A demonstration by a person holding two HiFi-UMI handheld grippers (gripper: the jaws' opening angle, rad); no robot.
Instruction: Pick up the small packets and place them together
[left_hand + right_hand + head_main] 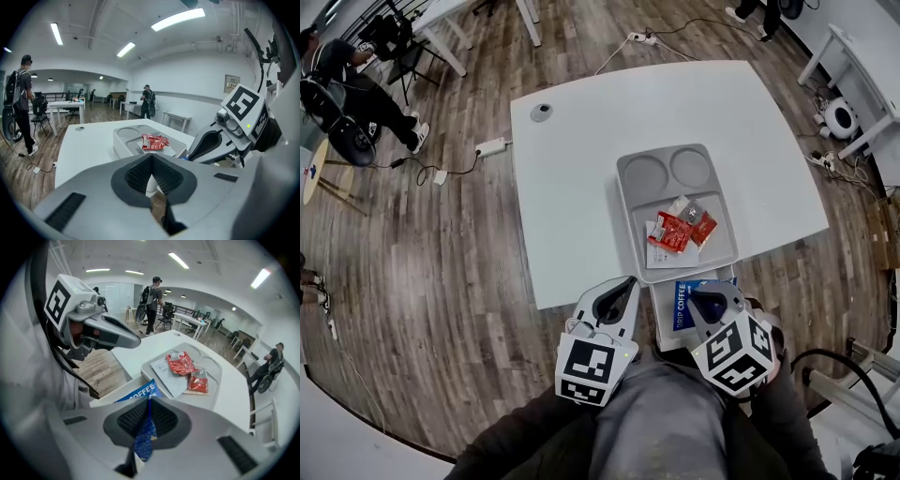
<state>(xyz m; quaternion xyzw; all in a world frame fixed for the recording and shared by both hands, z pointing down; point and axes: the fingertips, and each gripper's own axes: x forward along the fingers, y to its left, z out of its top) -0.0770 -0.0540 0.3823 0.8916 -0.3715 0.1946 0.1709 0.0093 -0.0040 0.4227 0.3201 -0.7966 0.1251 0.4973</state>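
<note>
At the table's near edge, above the drip coffee box (679, 317), a small blue packet (144, 439) is pinched in the right gripper (149, 404). The left gripper (151, 174) is pressed together, empty. Picking appears done; carrying to the red packets (678, 230) on the far tray (630, 211) is called for.

Glossy crinkled red packets (675, 232); matt grey plastic tray (631, 202); smooth white table (572, 187); wood-grain floor (441, 281).

The left gripper (626, 284) and right gripper (701, 300) each have a light grey moulded housing, with black ribbed pads (138, 176) set in a dark recess. Each carries a white cube (584, 368) printed with black square markers. The person wears a grey garment (661, 427) with dark sleeves (520, 436).
</note>
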